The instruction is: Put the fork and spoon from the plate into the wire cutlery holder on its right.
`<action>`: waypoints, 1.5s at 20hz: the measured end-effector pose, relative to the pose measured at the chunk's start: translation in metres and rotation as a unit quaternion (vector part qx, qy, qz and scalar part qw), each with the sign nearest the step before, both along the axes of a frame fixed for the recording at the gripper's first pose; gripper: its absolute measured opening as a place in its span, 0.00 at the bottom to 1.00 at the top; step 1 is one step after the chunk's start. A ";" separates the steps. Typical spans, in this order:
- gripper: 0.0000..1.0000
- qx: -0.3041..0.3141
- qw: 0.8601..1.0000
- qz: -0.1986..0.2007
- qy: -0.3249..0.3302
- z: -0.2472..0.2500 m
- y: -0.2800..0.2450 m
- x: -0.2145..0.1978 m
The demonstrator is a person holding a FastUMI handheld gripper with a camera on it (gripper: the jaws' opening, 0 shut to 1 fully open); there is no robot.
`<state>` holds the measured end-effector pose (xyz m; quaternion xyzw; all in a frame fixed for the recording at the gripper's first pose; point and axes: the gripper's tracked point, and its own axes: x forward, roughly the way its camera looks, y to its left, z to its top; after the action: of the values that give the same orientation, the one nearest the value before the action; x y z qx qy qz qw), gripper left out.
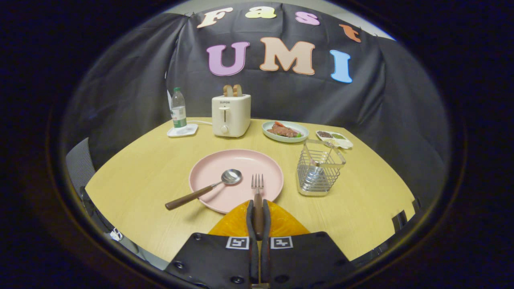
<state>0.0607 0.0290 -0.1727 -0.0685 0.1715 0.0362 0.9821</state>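
Near the front edge of the table [152,176], your gripper [258,208] has its fingers pinched together on the brown handle of the fork [257,188], whose tines point away from you over the near rim of the pink plate [241,160]. So the step in hand looks like the fork's transfer: grasp made, carry not yet done.

The spoon [204,189] lies on the plate's left side, bowl on the plate and wooden handle sticking out past the rim toward the table's front-left. It waits its turn.

The wire cutlery holder [319,168] stands upright just right of the plate, apart from it, open top facing up. Your next move, as I judge it, calls for lifting the fork clear of the plate rim, swinging right, tipping it toward vertical and lowering it through the opening. Watch the holder's top wire; a snag could tip it.

Toward the back edge stand a toaster [231,115], a water bottle [178,108] on a small white coaster [183,130], a dish of food [285,131] and a small condiment tray [334,138]. The tray sits just behind the holder, so don't overshoot. Nothing stands between fork and holder.
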 end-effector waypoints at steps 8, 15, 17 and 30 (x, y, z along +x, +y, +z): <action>0.05 0.020 1.000 0.010 -0.015 0.079 -0.029 0.001; 0.05 0.006 1.000 -0.001 0.000 0.125 -0.083 0.016; 0.05 -0.009 1.000 -0.007 0.023 0.122 -0.103 0.023; 0.07 -0.065 0.985 0.018 0.158 0.072 -0.123 0.053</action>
<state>0.1138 -0.0944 -0.1004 -0.1282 0.3252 0.0530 0.9354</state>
